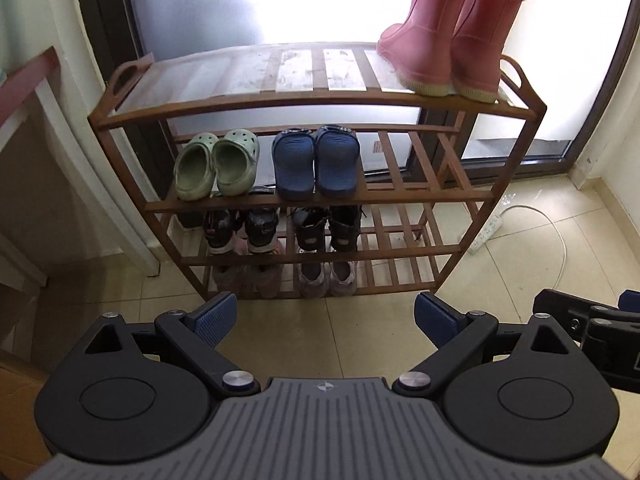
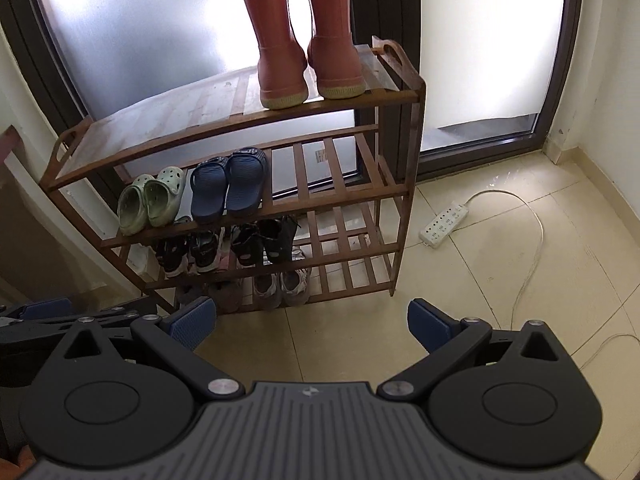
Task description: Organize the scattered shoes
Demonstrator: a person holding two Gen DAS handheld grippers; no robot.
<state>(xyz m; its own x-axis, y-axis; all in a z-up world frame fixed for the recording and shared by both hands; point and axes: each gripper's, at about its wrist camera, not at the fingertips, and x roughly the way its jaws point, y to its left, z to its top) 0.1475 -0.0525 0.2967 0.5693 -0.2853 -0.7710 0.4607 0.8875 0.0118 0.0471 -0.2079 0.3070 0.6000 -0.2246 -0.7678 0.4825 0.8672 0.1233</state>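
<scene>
A wooden shoe rack stands against the frosted window. Pink boots stand upright at the right end of its top shelf. On the second shelf sit green clogs and blue slides. Dark sneakers fill the third shelf, pale shoes the bottom one. My left gripper hovers open over the floor in front of the rack, holding nothing. My right gripper is open and empty too, beside the left one.
A white power strip with its cord lies on the tiled floor right of the rack. A white wall and a frame stand at the left. Bare tiles lie between the grippers and the rack.
</scene>
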